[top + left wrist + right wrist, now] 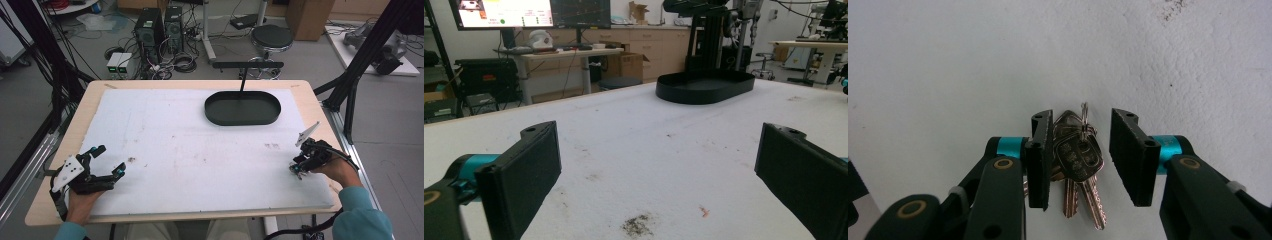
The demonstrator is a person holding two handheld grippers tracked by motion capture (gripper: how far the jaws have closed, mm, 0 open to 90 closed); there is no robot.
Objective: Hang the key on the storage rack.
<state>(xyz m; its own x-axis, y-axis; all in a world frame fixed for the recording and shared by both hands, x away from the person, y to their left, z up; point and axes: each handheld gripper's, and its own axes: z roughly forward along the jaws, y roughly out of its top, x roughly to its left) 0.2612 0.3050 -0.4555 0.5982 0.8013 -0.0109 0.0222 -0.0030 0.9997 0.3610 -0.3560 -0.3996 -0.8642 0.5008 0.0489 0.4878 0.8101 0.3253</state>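
Two grippers are over the table, and the work looks to be barely started. The right gripper, near the table's right edge and toward its front, is lowered over a bunch of keys lying on the white mat. Its jaws stand on either side of the bunch: the left one seems to touch the keys, while a clear gap remains at the other, so the gripper is not yet clenched and the keys lie free on the mat. In the high view this right gripper hides the bunch beneath it.

The left gripper rests at the front left corner with its jaws spread wide and nothing between them.

A black oval tray sits near the far edge, well apart from both grippers, and nothing lies in it. My judgement is that the keys are meant for it; closing on them, lifting and carrying them across all remain to be done.
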